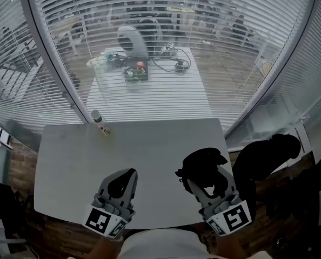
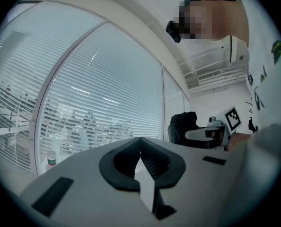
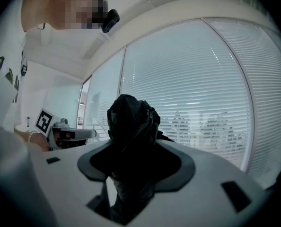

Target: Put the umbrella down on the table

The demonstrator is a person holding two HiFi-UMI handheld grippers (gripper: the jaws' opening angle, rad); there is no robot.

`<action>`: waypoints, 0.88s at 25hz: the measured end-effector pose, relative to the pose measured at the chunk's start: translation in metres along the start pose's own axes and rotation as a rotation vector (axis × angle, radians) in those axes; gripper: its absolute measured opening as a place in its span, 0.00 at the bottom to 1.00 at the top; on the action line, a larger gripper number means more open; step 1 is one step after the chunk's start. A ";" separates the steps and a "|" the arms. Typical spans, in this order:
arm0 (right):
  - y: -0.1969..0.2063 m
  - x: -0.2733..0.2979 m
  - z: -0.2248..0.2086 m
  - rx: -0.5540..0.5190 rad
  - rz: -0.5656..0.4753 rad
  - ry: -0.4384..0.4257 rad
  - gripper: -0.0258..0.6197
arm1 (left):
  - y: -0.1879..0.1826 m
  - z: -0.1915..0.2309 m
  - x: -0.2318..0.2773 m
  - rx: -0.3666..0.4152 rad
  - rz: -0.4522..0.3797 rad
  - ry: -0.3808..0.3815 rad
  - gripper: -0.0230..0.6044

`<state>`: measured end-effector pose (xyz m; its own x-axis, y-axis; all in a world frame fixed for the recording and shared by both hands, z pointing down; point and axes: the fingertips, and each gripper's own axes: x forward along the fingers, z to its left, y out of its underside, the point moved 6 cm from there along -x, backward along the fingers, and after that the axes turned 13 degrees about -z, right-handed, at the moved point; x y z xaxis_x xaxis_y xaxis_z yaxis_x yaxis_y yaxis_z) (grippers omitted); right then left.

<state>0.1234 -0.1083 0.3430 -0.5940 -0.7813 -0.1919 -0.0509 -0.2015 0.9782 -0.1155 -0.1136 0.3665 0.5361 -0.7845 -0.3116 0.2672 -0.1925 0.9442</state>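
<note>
In the lower right, my right tongs (image 1: 202,178) grip the umbrella (image 1: 204,159), my left tongs (image 1: 127,176) are shut and empty, so I should lower it gently onto the table (image 1: 149,152).

Look: black umbrella (image 1: 204,163), folded, fabric bunched.
Hold: clamped in the right gripper (image 1: 208,181), sticking out past it.
Place: over the white surface (image 1: 149,150), near right part.
</note>
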 end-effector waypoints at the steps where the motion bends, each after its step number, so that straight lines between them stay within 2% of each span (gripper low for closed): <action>1: -0.001 0.002 0.000 -0.013 0.007 0.000 0.40 | -0.002 0.001 0.000 0.000 0.001 0.001 0.06; 7: 0.010 0.011 -0.002 -0.079 0.077 -0.024 0.40 | -0.004 0.006 -0.001 -0.004 0.005 -0.002 0.06; 22: 0.056 0.034 0.012 -0.243 0.309 -0.182 0.40 | 0.000 0.012 0.001 -0.008 0.012 -0.010 0.06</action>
<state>0.0904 -0.1391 0.3925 -0.6845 -0.7144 0.1455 0.3294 -0.1250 0.9359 -0.1239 -0.1216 0.3672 0.5312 -0.7927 -0.2993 0.2674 -0.1783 0.9469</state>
